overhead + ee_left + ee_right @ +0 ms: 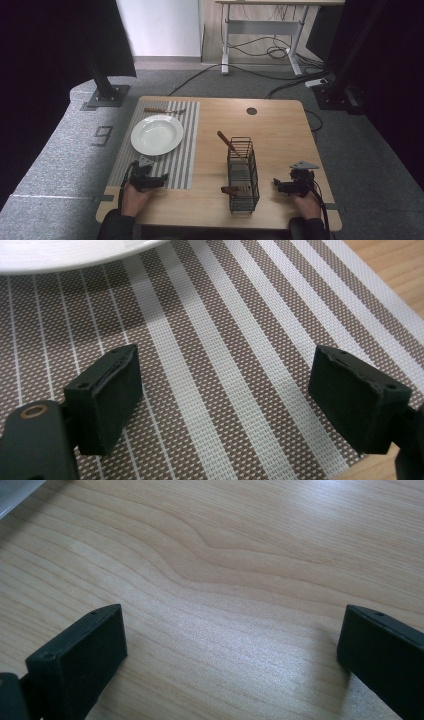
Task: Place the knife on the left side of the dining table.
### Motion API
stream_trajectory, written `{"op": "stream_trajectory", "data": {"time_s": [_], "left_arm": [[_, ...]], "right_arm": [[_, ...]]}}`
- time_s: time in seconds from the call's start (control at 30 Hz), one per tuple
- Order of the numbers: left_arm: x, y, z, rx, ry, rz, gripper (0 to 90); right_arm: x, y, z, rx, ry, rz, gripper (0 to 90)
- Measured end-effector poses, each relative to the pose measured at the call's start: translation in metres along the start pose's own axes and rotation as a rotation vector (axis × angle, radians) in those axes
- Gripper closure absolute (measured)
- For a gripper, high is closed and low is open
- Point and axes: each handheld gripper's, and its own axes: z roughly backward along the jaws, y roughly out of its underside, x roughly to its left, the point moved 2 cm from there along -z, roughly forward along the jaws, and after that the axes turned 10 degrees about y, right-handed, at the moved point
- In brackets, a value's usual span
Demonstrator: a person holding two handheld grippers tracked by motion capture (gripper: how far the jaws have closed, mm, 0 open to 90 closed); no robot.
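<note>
While both grippers rest low at the near edge of the table, neither holds anything. Left gripper: jaws spread wide, hovering just over the striped placemat, nothing between the pads; the rim of the white plate sits at the top of that view. Right gripper: jaws likewise wide apart, bare wooden table between them.

From the high view, the left gripper lies over the near corner of the placemat, just short of the plate. The right gripper sits near the right side of the wire basket, apart from it. The basket stands mid-table toward the near edge and holds two wooden-handled utensils: one handle leans out of the top toward the plate side, another pokes through the near left side. A third utensil lies on the placemat beyond the plate.

Judgement: place-setting work, at rest or between picks; no reach is under way. Next move likely calls for one gripper to rise, travel to a basket handle, and align its jaws across the handle before closing.

View comparison: the high view gives the layout of basket, plate and utensils; the gripper views give none of the basket, but confirm jaw spacing and empty pads far more clearly.
</note>
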Motion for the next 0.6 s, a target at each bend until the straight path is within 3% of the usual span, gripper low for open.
{"op": "stream_trajectory", "data": {"time_s": [0.2,0.6], "left_arm": [[-0.001,-0.003,0.005,-0.04,0.035,0.04,13.2],[-0.011,-0.011,0.015,-0.062,0.075,0.065,3.6]], "right_arm": [[0.0,0.0,0.0,0.001,0.002,-0.003,0.0],[0.001,0.0,0.0,0.001,0.005,-0.006,0.0]]}}
